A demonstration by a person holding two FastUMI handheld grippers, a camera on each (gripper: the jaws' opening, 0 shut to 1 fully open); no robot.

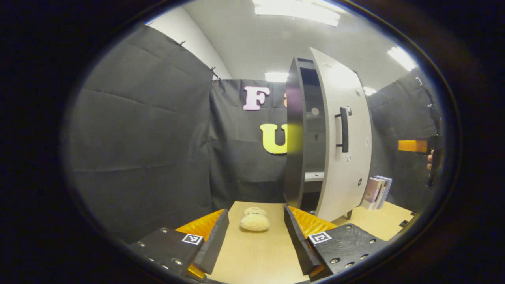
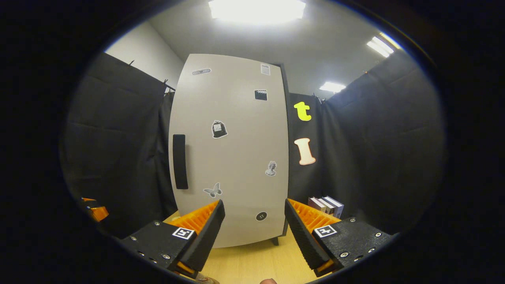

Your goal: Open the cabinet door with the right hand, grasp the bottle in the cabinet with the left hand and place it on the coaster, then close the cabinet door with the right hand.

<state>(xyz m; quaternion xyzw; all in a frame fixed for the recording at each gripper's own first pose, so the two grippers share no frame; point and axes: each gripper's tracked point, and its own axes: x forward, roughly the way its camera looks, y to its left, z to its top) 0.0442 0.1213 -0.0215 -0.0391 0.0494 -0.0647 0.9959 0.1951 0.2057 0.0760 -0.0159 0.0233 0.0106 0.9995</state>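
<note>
The tall cabinet's white door stands ajar. Its black handle faces me in the left gripper view, beside the dark side panel. Through the gap I see a shelf and dim interior. My left gripper is open and low over the wooden table, short of the cabinet. In the right gripper view the door faces me flat, with its handle to the left. My right gripper is open in front of the door's lower part, touching nothing. It also appears far right, held by a hand.
A cream plush toy lies on the table just ahead of the left gripper. Books lean beside the cabinet's right side. The left gripper peeks in at the left. Black cloth walls close in all around.
</note>
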